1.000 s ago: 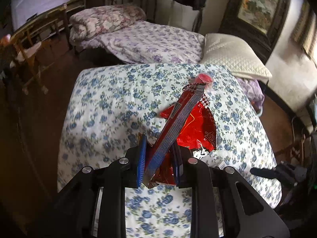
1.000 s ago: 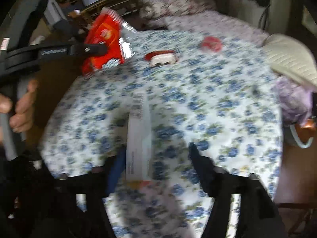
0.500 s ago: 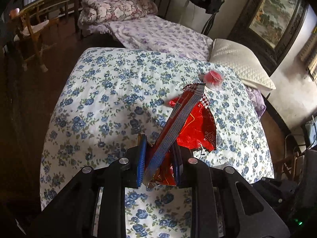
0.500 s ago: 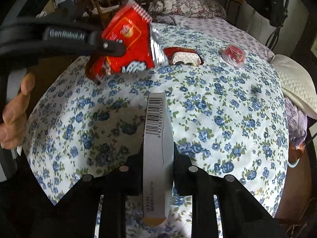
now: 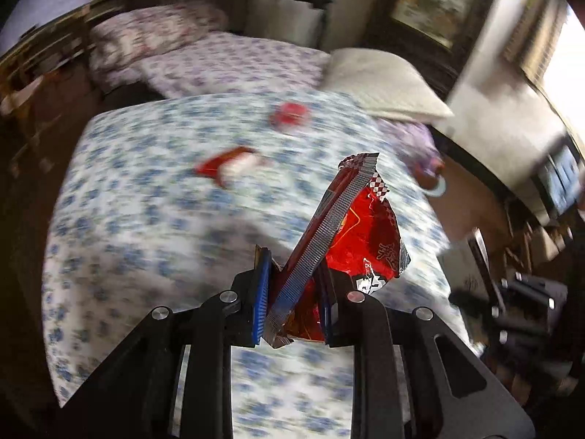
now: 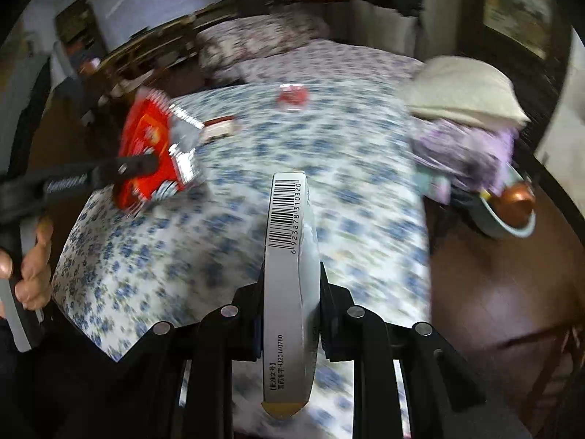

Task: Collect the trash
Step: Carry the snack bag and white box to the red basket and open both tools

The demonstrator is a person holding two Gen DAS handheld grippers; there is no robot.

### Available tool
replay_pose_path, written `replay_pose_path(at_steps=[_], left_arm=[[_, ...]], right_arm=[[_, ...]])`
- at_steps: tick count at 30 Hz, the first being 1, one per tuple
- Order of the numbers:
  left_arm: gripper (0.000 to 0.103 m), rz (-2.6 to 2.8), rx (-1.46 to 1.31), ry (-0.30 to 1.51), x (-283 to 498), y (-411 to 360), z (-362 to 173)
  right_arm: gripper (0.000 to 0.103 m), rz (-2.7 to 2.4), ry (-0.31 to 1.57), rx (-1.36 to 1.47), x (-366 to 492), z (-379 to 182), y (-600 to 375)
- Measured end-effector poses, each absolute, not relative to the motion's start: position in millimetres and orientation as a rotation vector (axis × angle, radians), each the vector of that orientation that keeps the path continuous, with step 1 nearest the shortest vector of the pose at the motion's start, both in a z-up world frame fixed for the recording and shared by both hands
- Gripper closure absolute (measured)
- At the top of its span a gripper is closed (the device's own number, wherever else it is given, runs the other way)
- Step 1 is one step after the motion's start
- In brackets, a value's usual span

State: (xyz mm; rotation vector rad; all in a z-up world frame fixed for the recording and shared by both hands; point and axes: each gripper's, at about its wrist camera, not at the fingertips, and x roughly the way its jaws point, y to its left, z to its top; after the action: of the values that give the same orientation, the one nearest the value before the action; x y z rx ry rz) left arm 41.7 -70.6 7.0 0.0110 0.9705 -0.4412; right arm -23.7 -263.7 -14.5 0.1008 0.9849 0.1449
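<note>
My left gripper point(image 5: 292, 292) is shut on a red snack bag point(image 5: 351, 234) with a crimped silver edge, held above the flowered bed point(image 5: 146, 219). The same bag point(image 6: 150, 146) shows at the left of the right wrist view, in the left gripper point(image 6: 139, 164). My right gripper point(image 6: 290, 303) is shut on a flat white box point(image 6: 289, 256) with a barcode, lifted off the cover. On the bed lie a red-and-white wrapper point(image 5: 234, 164) point(image 6: 219, 128) and a small red round piece point(image 5: 289, 113) point(image 6: 292, 95).
A cream pillow point(image 5: 380, 84) point(image 6: 464, 87) lies at the bed's far right. Beside the bed on the brown floor stands a pale basin point(image 6: 508, 216) with a copper-coloured thing in it. A second bed point(image 5: 226, 66) stands beyond. A hand point(image 6: 33, 267) grips the left handle.
The right gripper closed on the white box and lifted it off the bed. Both hands swung across the bed, so the view has shifted and blurred. The left grip on the bag is unchanged.
</note>
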Motion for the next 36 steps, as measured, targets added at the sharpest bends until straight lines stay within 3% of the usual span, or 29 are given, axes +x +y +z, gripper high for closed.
replay_pose_path(at_steps=[13, 27, 36], left_arm=[[0.079, -0.763, 0.265, 1.045, -34.5, -255.0, -12.8], [0.079, -0.99, 0.459, 1.219, -86.6, -406.5, -80.5], [0.079, -0.979, 0.523, 1.347, -93.4, -446.0, -139.1]], right_arm=[[0.08, -0.029, 0.963, 0.321, -113.7, -46.9, -399.2], [0.08, -0.203, 1.085, 0.58, -191.9, -166.7, -501.3], [0.08, -0.266, 1.164, 0.711, -201.2, -243.8, -519.2]])
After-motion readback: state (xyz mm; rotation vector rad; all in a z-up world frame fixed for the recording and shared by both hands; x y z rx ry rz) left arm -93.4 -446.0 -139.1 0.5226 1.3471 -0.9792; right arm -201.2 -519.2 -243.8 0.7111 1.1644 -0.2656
